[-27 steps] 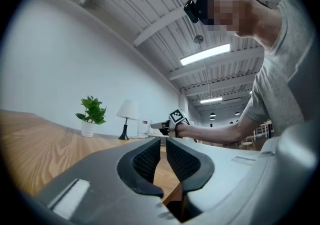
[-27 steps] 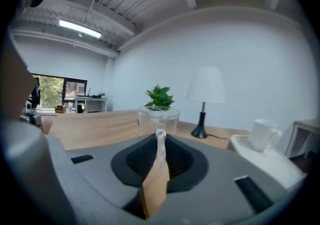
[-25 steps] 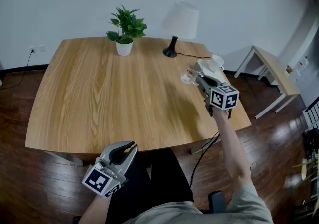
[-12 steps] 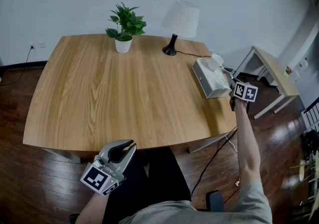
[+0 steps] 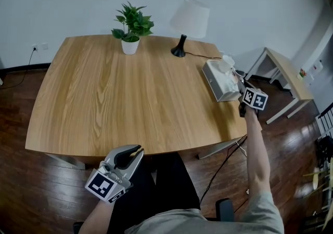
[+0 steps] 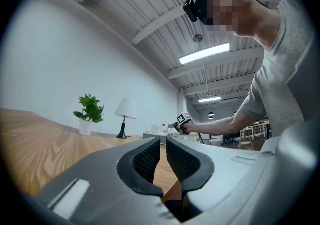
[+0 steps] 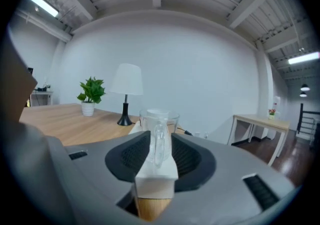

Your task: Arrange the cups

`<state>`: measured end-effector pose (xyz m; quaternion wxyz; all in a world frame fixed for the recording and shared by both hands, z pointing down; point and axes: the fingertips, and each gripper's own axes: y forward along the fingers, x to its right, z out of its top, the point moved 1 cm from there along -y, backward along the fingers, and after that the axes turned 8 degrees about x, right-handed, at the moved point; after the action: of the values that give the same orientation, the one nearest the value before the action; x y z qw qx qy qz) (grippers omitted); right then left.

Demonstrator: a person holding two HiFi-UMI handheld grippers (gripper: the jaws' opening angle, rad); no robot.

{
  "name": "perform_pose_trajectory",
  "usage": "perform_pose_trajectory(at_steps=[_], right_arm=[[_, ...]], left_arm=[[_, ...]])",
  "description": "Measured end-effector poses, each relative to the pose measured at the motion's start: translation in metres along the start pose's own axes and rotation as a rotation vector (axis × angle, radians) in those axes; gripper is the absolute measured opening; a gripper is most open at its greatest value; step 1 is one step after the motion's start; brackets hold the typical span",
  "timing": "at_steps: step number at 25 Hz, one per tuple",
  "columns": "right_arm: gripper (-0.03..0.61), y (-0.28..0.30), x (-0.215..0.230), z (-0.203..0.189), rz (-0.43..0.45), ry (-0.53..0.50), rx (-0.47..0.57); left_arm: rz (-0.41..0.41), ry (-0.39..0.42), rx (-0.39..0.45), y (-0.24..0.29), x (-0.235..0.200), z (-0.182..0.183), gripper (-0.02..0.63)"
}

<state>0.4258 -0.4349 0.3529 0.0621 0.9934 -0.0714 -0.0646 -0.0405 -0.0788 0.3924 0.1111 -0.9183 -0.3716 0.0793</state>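
Note:
A clear glass cup [image 7: 159,128] with a handle stands on top of a white box [image 7: 156,178] at the table's right edge. Its handle sits between the jaws of my right gripper [image 7: 159,145], which are opening; the pads stand apart from the glass. In the head view that right gripper [image 5: 239,87] is at the near end of the white box [image 5: 218,86], where pale cups [image 5: 227,63] show. My left gripper [image 5: 133,154] hangs below the table's front edge. Seen in its own view, the left gripper [image 6: 163,142] has its jaws together with nothing between them.
The wooden table [image 5: 119,103] bears a potted plant [image 5: 130,29] and a lamp [image 5: 189,24] at its far edge. A cord runs from the lamp toward the box. A small side table [image 5: 287,78] stands to the right on the dark floor.
My right gripper has swung right, from over the table to the box's near end, carrying the glass cup there. Its jaws now stand parted. The left gripper has stayed still.

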Motion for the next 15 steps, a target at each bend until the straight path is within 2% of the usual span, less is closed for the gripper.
perform_pose_trajectory(at_steps=[2, 4, 5, 7, 11, 15], right_arm=[[0.216, -0.012, -0.003, 0.006, 0.005, 0.071, 0.042], [0.219, -0.029, -0.022, 0.016, 0.058, 0.131, 0.093], [0.218, -0.041, -0.042, 0.022, 0.111, 0.150, 0.128], [0.163, -0.071, -0.099, 0.030, 0.247, 0.161, 0.206], [0.161, -0.127, -0.225, 0.015, 0.520, 0.144, 0.268], [0.161, -0.164, -0.316, 0.006, 0.725, 0.055, 0.305]], left_arm=[[-0.003, 0.001, -0.001, 0.001, 0.000, -0.001, 0.026], [-0.005, 0.002, -0.004, 0.001, 0.001, -0.002, 0.026], [-0.006, -0.001, -0.006, 0.000, 0.001, -0.002, 0.026], [-0.004, -0.026, -0.005, 0.000, 0.001, -0.003, 0.026], [0.000, -0.091, 0.002, 0.005, 0.002, -0.012, 0.026], [-0.019, -0.083, 0.011, 0.021, 0.004, -0.015, 0.026]])
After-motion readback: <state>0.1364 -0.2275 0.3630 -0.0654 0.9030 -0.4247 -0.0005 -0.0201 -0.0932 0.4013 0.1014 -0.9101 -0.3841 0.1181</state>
